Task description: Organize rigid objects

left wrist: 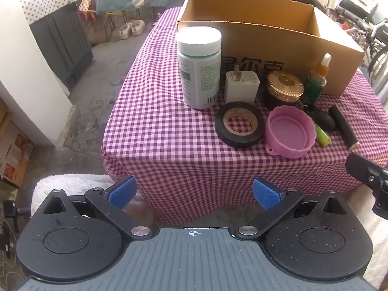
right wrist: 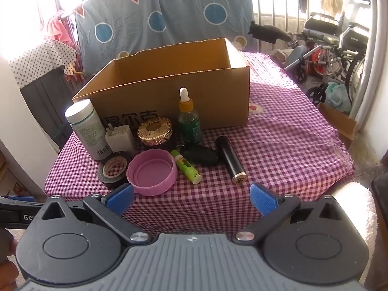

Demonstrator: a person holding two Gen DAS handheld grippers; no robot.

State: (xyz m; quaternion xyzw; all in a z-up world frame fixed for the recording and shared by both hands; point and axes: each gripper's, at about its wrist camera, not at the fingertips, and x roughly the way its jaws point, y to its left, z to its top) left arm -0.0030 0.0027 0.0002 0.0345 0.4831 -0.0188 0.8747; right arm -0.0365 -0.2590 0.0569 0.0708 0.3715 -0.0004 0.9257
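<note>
The table (right wrist: 278, 145), draped in a purple-and-white checked cloth (left wrist: 157, 133), carries everything. The open cardboard box (right wrist: 213, 97) stands at the back, upright, with black print on its near wall; the part of its inside that shows is bare.

In front of the box, in a loose cluster:
- White bottle (left wrist: 200, 68) with a white cap, upright at the left end, tallest of the small things.
- Dropper bottle (right wrist: 189, 118), green glass with an amber collar and white bulb, upright just before the box wall.
- Pink lid (right wrist: 152, 174), lying open side up near the front edge, touching or just beside the tape.
- Tape (left wrist: 240, 123), a black roll lying flat, in front of the white bottle and the plug.
- Gold jar (right wrist: 155, 131), dark body with a ribbed gold top, between the plug and the dropper bottle.
- Plug (left wrist: 241, 87), a white cube with prongs up, just beside the white bottle.
- Black tube (right wrist: 231, 160) with a gold end, lying on its side at the right of the cluster.
- Dark oval object (right wrist: 201, 155), lying between the black tube and the green stick; what it is cannot be told.
- Green stick (right wrist: 185, 167), lying just right of the pink lid.

The left tool (left wrist: 194, 191) and the right tool (right wrist: 191, 197) both hang before the table's front edge, angled down, blue pads spread wide, nothing between them.
</note>
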